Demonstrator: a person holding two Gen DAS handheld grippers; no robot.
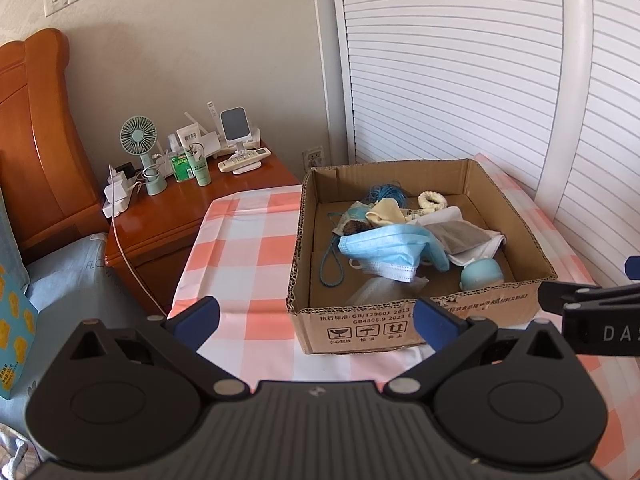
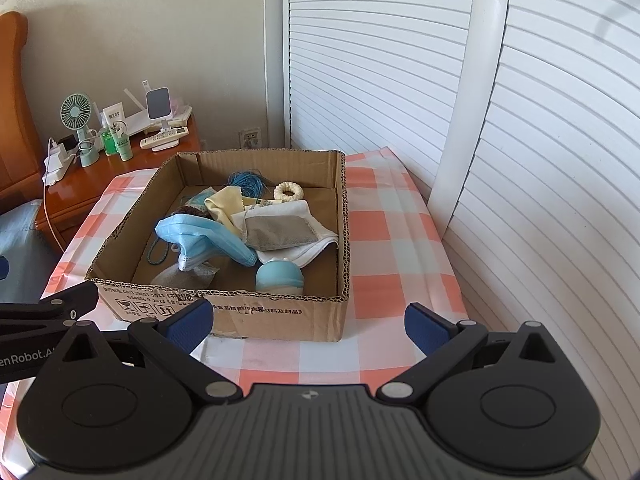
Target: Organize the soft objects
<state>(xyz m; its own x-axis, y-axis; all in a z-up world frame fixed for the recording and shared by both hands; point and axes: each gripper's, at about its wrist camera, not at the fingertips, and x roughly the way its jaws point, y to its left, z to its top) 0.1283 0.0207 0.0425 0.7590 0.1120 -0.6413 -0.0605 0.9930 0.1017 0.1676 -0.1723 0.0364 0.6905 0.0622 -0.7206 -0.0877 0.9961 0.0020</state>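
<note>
A shallow cardboard box [image 2: 280, 316] sits on the bench [image 2: 400, 236] under a pink-and-white checked cloth, and everything soft is heaped inside it. A blue face mask [image 2: 200, 234] lies across the middle, draped over a white one. Beside it a grey pouch [image 2: 280, 232] rests on white folded cloth [image 2: 316, 248]. A pale yellow cloth [image 2: 224, 204] is tucked behind the mask. At the back wall are a coil of blue cord [image 2: 246, 182] and a cream scrunchie [image 2: 289, 191]. A round pale-blue soft toy [image 2: 280, 276] sits against the near wall, and a blue braided loop [image 1: 331, 266] lies on the box floor at the left.

The left tool [image 1: 316, 320] and the right tool [image 2: 308, 322] hover just short of the box, each spread wide and gripping nothing.
</note>
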